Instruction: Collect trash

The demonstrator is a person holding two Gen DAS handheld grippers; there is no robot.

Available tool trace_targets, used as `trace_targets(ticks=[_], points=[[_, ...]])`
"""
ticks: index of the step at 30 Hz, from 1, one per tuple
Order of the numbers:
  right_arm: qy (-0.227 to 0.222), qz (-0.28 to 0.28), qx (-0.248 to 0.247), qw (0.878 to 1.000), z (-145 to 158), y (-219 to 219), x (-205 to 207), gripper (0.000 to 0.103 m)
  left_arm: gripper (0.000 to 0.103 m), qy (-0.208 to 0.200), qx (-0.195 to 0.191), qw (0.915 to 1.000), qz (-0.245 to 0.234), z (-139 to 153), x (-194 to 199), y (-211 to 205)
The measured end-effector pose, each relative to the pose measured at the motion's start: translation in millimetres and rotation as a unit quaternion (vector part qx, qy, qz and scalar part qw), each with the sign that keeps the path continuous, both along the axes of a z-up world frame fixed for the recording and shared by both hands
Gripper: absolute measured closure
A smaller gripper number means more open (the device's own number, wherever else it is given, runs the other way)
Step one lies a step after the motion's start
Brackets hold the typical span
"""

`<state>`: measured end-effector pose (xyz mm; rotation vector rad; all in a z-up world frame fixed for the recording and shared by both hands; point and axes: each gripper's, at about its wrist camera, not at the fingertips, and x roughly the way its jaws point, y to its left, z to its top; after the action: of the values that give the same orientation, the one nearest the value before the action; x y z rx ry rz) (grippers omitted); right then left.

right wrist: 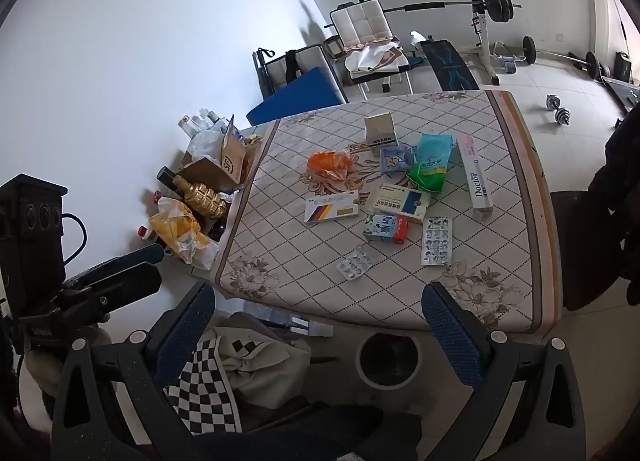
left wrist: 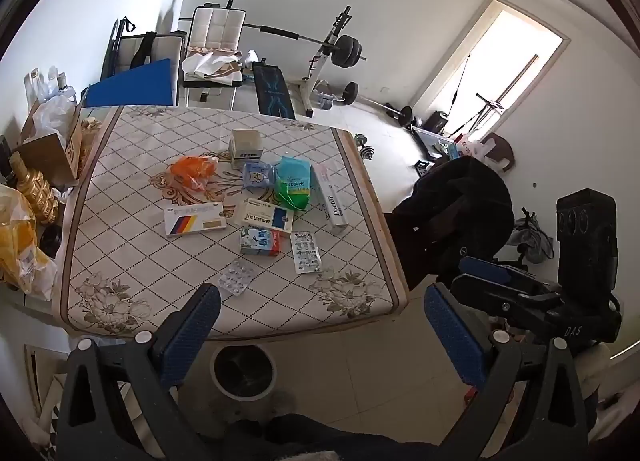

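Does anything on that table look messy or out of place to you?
Yes. Empty-looking packaging lies scattered across the table: a crumpled orange bag, a long Doctor box lying flat, and a pill sheet near the front edge. The bin stands on the floor below.

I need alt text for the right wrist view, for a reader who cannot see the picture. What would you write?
The right gripper, its blue-padded jaws wide open and empty, hangs above the near edge of a table with a patterned cloth. Boxes, blister packs and an orange bag lie scattered on it. A round bin stands on the floor below the edge.
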<state>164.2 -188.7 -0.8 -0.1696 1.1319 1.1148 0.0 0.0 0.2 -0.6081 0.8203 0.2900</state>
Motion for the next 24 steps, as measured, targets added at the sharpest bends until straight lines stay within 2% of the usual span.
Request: trace_targets(ticks=[7, 18, 24], points=[[0.002, 0.002, 0.000, 1.000, -1, -2, -1, 0.000, 0.000, -0.004, 0.009, 0.9999, 0.002, -1, 0, -8], [-0.006, 0.007, 0.008, 1.000, 7, -1, -9, 0.000, 0.000, -0.009, 0.004, 0.9999, 0.001, 15, -9, -5], [-0.005, 0.007, 0.010, 1.000, 7, -2, -7, 0.000, 0.000, -0.013, 0.005, 0.9999, 0.003, 12, -15, -7]])
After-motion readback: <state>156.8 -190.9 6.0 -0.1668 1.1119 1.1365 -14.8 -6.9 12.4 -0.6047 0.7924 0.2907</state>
